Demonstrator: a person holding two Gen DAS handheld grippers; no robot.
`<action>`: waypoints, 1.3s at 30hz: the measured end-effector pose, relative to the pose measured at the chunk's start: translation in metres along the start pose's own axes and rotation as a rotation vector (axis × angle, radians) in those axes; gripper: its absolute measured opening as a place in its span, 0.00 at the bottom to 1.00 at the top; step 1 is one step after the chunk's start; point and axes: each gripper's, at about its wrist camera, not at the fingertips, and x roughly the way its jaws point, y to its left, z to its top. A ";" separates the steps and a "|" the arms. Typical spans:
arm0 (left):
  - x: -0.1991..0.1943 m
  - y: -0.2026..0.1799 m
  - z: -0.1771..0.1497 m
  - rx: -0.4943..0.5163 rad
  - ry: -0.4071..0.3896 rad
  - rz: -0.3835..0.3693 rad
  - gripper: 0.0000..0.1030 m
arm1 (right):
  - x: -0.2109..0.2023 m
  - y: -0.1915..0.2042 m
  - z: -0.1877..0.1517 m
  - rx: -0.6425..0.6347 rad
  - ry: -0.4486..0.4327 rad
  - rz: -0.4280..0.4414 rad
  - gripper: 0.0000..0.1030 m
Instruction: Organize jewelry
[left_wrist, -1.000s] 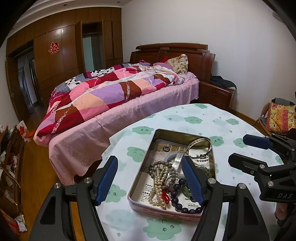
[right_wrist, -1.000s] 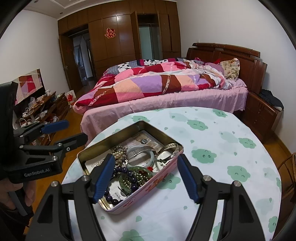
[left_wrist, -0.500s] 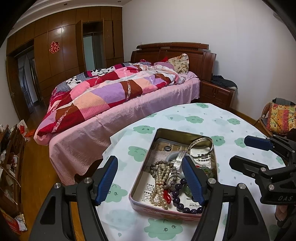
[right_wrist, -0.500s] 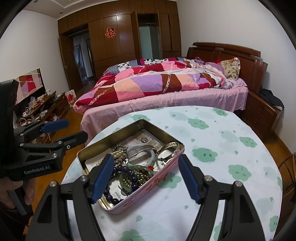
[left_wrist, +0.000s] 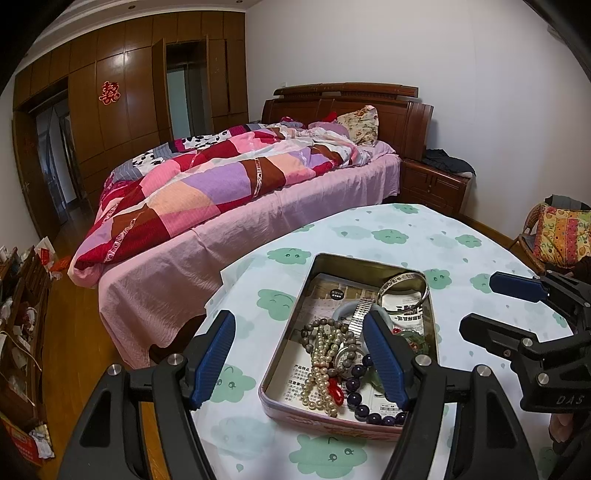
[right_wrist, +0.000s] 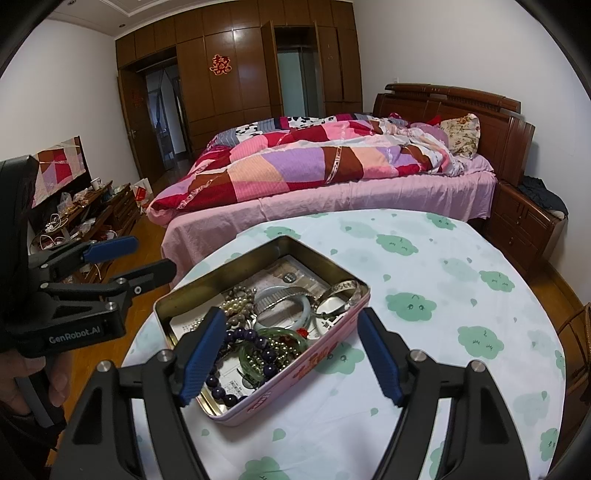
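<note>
An open pink metal tin (left_wrist: 327, 421) sits on a round table (left_wrist: 388, 236). It holds a pearl strand (left_wrist: 321, 369), dark purple beads (left_wrist: 356, 387), a silver bangle (left_wrist: 404, 288), a watch band (left_wrist: 360, 310) and a green bangle (right_wrist: 273, 347). The tin also shows in the right wrist view (right_wrist: 325, 354). My left gripper (left_wrist: 301, 360) is open and empty, above the tin's near left part. My right gripper (right_wrist: 290, 356) is open and empty, above the tin's near side. Each gripper shows in the other's view, the right (left_wrist: 513, 306) and the left (right_wrist: 125, 258).
The table has a white cloth with green cloud prints (right_wrist: 443, 295). A bed with a patchwork quilt (left_wrist: 221, 184) stands behind it. A nightstand (left_wrist: 432, 184) is at the back right, a cluttered low shelf (right_wrist: 85, 206) at the left, and a chair with a cushion (left_wrist: 561, 236) at the right.
Both grippers have shifted slightly toward the tin and stayed open. The jewelry has not moved.
</note>
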 end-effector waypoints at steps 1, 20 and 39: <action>0.000 0.000 0.000 0.000 0.000 -0.001 0.70 | 0.000 0.000 0.000 0.000 0.001 -0.001 0.74; 0.006 0.001 0.000 -0.018 0.022 0.001 0.70 | 0.001 0.000 -0.003 -0.002 0.005 0.001 0.76; 0.007 -0.001 -0.001 0.010 0.017 0.018 0.73 | 0.006 0.004 -0.013 -0.002 0.012 0.001 0.79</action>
